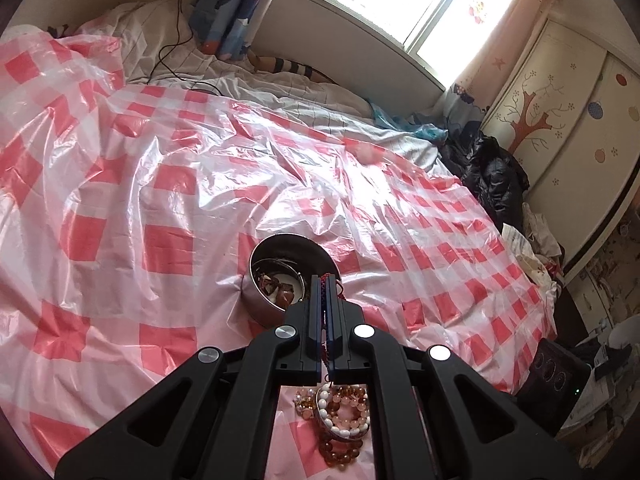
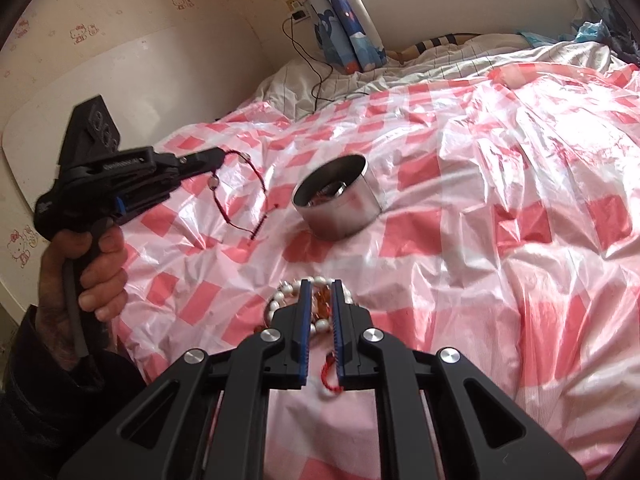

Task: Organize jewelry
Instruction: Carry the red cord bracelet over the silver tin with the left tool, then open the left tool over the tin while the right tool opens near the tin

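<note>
A round steel tin (image 1: pixel 280 276) (image 2: pixel 340 200) stands on the checked plastic sheet and holds some jewelry. My left gripper (image 1: pixel 325 280) (image 2: pixel 218 154) is shut on a red cord bracelet (image 2: pixel 244 188) with two beads; the cord hangs in the air left of the tin. A pile of bead bracelets (image 1: pixel 342 420) (image 2: pixel 296 300), white, pink and amber, lies on the sheet near me. My right gripper (image 2: pixel 321 284) hangs over this pile with its jaws a little apart, and a red cord end (image 2: pixel 330 376) lies between them. It holds nothing that I can see.
The bed is covered by a crinkled red and white checked plastic sheet (image 1: pixel 168 184) (image 2: pixel 500 208). A black cable (image 2: pixel 316 68) runs over the pillow end. Dark clothes (image 1: pixel 492 172) lie at the bed's far edge by a wardrobe (image 1: pixel 560 92).
</note>
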The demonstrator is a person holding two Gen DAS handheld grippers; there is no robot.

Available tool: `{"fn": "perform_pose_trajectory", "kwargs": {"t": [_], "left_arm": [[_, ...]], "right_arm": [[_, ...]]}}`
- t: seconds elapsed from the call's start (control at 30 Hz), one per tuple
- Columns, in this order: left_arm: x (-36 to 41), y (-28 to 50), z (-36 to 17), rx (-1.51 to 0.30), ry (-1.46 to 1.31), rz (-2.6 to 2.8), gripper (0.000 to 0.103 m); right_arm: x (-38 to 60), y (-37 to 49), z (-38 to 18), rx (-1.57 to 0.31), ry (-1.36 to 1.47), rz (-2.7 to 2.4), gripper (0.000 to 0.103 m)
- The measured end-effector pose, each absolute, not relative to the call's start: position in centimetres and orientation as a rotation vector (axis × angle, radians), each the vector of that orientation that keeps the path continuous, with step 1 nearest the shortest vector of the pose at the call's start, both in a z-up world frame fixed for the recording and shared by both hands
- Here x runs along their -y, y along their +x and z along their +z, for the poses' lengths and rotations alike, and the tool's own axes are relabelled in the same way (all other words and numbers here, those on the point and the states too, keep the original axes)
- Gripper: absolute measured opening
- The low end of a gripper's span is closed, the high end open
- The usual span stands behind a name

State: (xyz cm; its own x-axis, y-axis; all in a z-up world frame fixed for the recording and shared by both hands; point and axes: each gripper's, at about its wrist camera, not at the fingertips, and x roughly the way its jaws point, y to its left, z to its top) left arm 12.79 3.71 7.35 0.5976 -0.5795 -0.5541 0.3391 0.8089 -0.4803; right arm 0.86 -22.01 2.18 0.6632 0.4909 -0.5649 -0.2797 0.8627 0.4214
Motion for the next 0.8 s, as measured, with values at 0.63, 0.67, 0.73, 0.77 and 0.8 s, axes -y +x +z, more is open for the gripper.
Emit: {"fn": "perform_pose_trajectory", "kwargs": {"t": [0.63, 0.67, 0.73, 0.77, 0.8], "left_arm": [[1.8, 21.0, 3.1, -0.852, -0.284, -0.445, 0.002], [2.4, 21.3, 2.5, -0.874, -0.227, -0.408, 0.002], [3.0, 21.8, 1.3, -0.910, -0.152, -0.349, 0.002], [3.0, 21.9, 0.9, -0.924, -0.140, -0.336, 0.002], [2.9, 21.8, 0.9, -0.926, -0.137, -0.327, 0.003]], "right_arm": [[18.0, 1.6, -1.8, -0.960, -0.037, 0.400, 0.047], [18.0, 1.6, -1.8, -0.958, -0.046, 0.396, 0.043], [18.9, 1.8, -1.7, -0.965, -0.003, 0.397, 0.019], [19.3, 1.9, -1.7, -0.967, 0.027, 0.397, 0.009], [20.0, 2.0, -1.5, -0.962, 0.063, 0.396, 0.009]]}}
